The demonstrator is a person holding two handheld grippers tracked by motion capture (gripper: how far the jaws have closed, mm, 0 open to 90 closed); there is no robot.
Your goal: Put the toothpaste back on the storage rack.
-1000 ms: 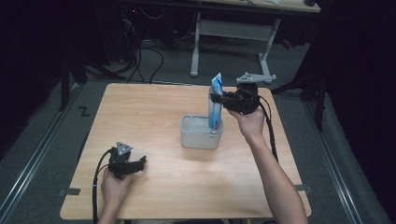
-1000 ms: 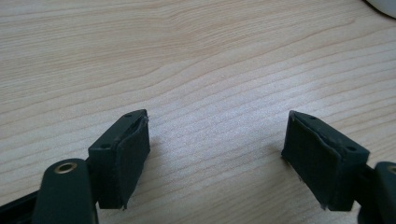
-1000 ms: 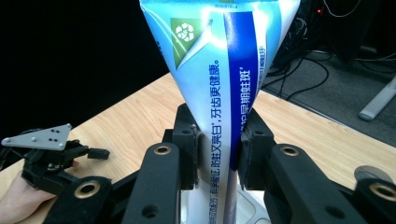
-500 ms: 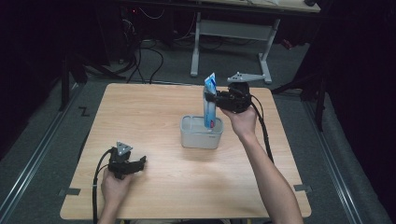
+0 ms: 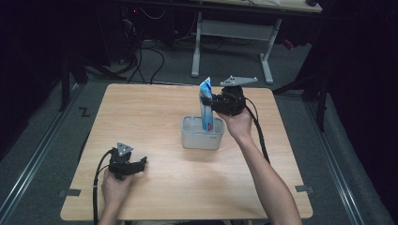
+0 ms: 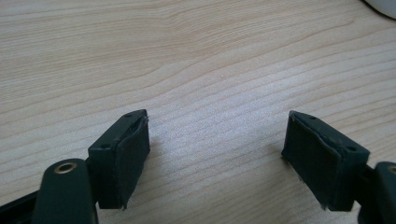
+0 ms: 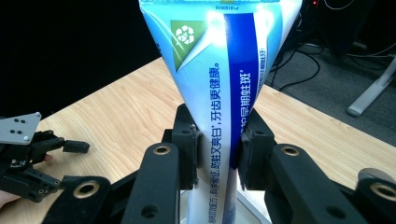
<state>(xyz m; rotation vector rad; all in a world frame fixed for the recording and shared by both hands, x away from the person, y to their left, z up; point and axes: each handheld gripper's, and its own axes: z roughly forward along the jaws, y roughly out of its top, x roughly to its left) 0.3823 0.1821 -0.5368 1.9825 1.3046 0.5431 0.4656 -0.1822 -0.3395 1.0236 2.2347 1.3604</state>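
While the right gripper [image 5: 217,101] clamps the toothpaste tube [image 5: 206,104] upright, long axis vertical, we note its lower end inside the grey container [image 5: 202,138] directly below. The left gripper [image 5: 133,165] rests wide open, empty, well apart.

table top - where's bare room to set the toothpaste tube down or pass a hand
Most of the table is bare: the far-left stretch between its edge and the grey bin, and the near strip between the left gripper and the right forearm. It is crowded only around the bin, where the right gripper holds the toothpaste tube upright, its lower end in the bin.
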